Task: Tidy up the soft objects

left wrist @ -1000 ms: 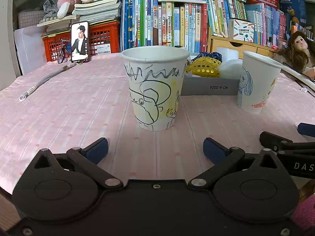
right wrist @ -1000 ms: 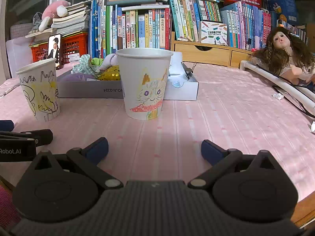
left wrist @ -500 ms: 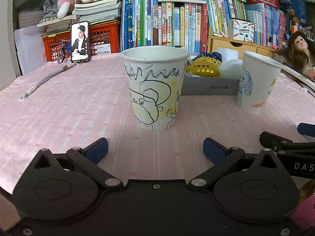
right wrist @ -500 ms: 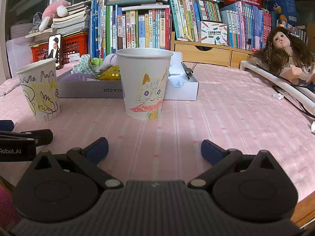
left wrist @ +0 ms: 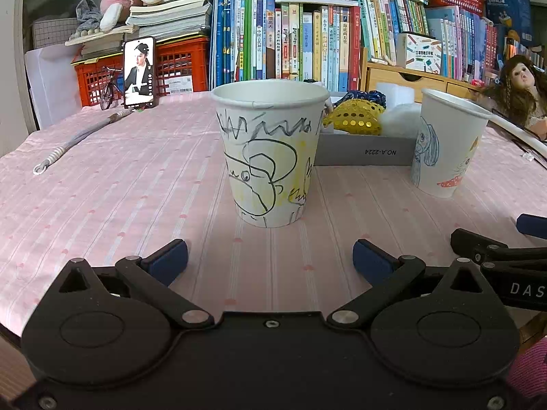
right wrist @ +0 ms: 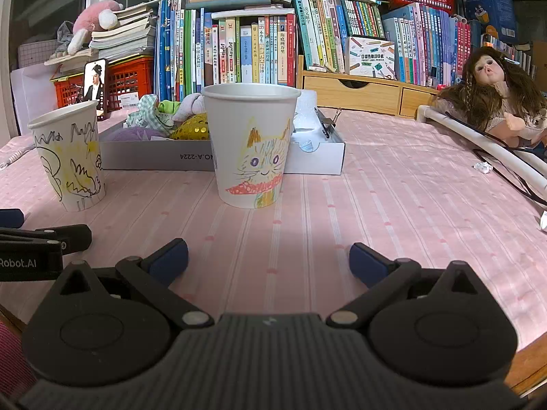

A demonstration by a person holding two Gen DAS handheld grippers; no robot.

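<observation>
The left gripper is hovering low over the near edge of the tabletop, its fingers spread wide and grasping nothing. Straight ahead of it a paper cup with black scribbles is standing upright on the pink striped cloth. The right gripper is sitting alongside, just beside the left one — fingers likewise released and empty — and facing a paper cup with a crayon cat, also upright. The two cups are standing apart, side by side, both between the grippers and a shallow grey box lying further toward the far edge of the tabletop. The soft objects are piled inside that box: a yellow sequined piece, a purple one, a green checked one and a pale plush — all resting in the box's left part, none of them in a cup. A doll is leaning at the right edge of the tabletop, and a phone is propped at the far left edge before the books.
</observation>
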